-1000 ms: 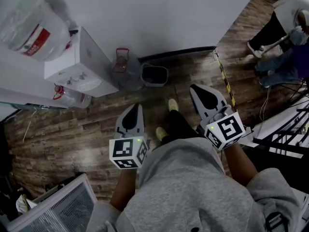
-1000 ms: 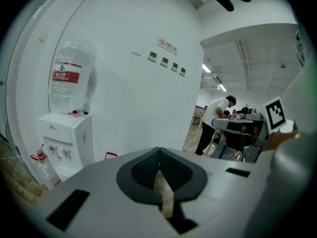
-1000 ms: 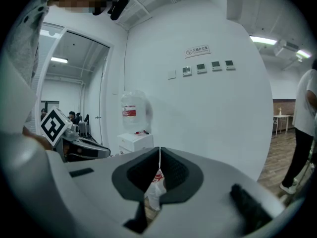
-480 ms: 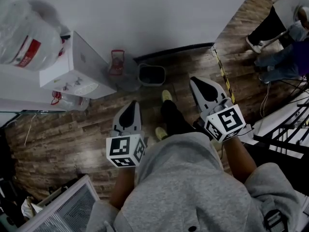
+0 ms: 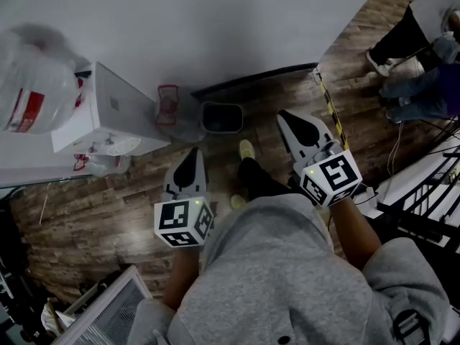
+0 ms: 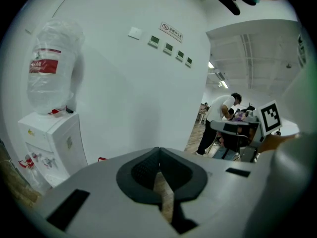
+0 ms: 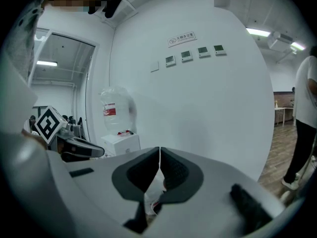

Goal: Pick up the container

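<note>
A small dark bin stands on the wood floor against the white wall. Left of it a clear container with a red handle sits beside the water dispenser; its red top peeks out in the left gripper view. My left gripper hangs at waist height, short of both, jaws shut and empty; the left gripper view shows the pads of the left gripper meeting. My right gripper points towards the wall right of the bin, and the right gripper is likewise shut on nothing.
The dispenser carries a large water bottle. A wire rack stands at the lower left. Yellow-black tape marks the floor at the wall's corner. People and cables are at the upper right. My feet are just short of the bin.
The dispenser, bin and clear container have slid left and slightly down in the head view as the person steps forward. Both grippers keep their pose and stay shut.
</note>
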{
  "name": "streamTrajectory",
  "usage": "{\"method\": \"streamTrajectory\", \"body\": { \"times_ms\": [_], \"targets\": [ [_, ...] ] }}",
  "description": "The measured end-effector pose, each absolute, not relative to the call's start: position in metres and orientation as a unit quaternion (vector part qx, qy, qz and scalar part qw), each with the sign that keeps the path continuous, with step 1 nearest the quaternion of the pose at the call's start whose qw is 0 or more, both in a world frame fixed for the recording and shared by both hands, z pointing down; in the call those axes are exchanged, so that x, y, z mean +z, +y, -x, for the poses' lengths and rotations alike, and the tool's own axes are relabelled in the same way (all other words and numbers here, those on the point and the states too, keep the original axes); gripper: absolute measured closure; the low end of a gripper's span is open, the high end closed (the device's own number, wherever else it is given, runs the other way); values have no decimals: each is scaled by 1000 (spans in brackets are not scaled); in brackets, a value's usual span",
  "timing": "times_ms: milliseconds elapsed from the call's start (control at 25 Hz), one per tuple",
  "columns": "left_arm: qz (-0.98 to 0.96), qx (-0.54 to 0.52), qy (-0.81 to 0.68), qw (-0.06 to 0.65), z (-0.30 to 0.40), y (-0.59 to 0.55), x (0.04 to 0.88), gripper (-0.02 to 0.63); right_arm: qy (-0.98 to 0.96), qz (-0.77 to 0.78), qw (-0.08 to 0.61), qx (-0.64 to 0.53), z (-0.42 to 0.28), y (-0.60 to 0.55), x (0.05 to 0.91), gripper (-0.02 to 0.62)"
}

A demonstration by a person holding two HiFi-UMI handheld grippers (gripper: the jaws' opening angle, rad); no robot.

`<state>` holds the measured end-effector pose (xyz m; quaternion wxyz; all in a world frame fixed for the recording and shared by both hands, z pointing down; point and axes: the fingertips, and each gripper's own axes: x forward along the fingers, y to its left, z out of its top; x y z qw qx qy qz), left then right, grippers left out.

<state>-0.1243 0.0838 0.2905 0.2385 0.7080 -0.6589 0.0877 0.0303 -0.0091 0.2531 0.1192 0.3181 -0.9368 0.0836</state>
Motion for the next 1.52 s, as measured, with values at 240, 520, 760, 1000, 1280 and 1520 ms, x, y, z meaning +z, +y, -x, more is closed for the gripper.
{"method": "streamTrajectory", "body": {
  "times_ms": [240, 520, 760, 1000, 1280, 1520],
  "targets": [
    [-708, 97, -655, 246, 135, 21, 292, 591, -938, -309, 128, 93, -14, -69, 259, 569],
    [-691, 109, -672, 244, 156, -32, 289, 591, -947, -276, 129, 99, 14, -124, 263, 569],
    [-661, 121, -697, 251, 175, -56, 296, 591, -954, -257, 115, 104, 30, -162, 263, 571],
    [-628, 117, -723, 264, 195, -69, 302, 591, -959, -235, 108, 114, 40, -187, 272, 571],
    [-607, 112, -736, 278, 208, -76, 322, 591, -964, -210, 109, 119, 62, -209, 279, 571],
    [-589, 111, -744, 294, 217, -82, 343, 589, -963, -189, 141, 128, 80, -218, 305, 571]
  ]
}}
